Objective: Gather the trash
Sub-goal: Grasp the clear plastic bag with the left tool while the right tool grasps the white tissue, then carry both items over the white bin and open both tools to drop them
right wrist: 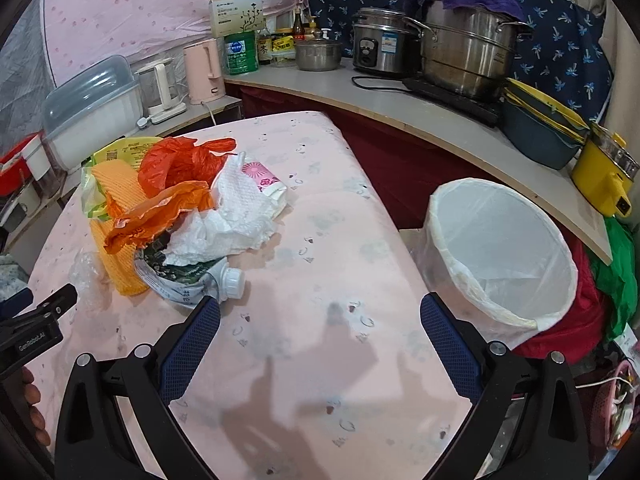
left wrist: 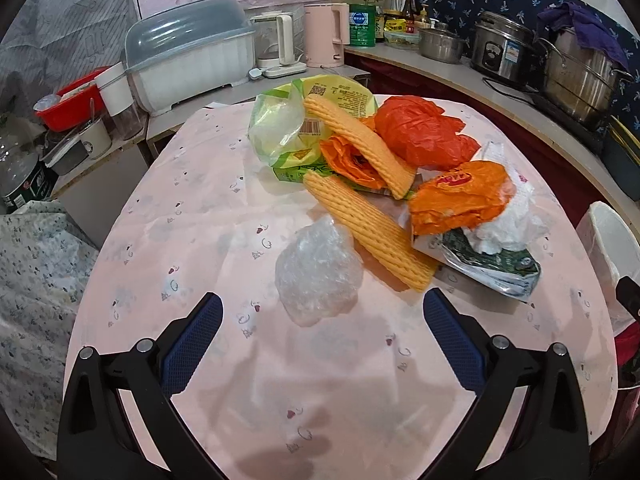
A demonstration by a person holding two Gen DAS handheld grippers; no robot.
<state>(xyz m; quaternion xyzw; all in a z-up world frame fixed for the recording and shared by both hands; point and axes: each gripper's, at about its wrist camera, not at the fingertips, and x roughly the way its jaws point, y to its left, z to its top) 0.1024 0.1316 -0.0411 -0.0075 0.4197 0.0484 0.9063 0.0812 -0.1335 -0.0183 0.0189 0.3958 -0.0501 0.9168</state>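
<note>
Left claw (left wrist: 322,312) spread wide, holding nothing, low over the pink tabletop (left wrist: 200,216). Clear crumpled plastic wad (left wrist: 316,270) lies just ahead at 12 o'clock, between the finger lines but not touched by either blue pad.

Trash heap sits beyond, 12 to 2 o'clock of the left claw: two yellow foam net sleeves (left wrist: 370,232), one leaning on the other; red plastic bag (left wrist: 420,130) at the far side; orange bag (left wrist: 456,200) at 1 o'clock; white paper towel (left wrist: 508,224) crumpled against it; flattened green-printed carton (left wrist: 496,268) underneath; green-yellow wrapper (left wrist: 280,124) at the far left of the heap.

Right claw (right wrist: 320,318) also spread, empty, over bare tabletop. From it the heap lies at 10 to 11 o'clock; the carton's white screw cap (right wrist: 233,280) is just beside the left fingertip, contact unclear. White-lined trash bin (right wrist: 500,256) stands off the tabletop edge at 1 to 2 o'clock, near the right finger. The left claw's black body shows at 9 o'clock in the right wrist view.
</note>
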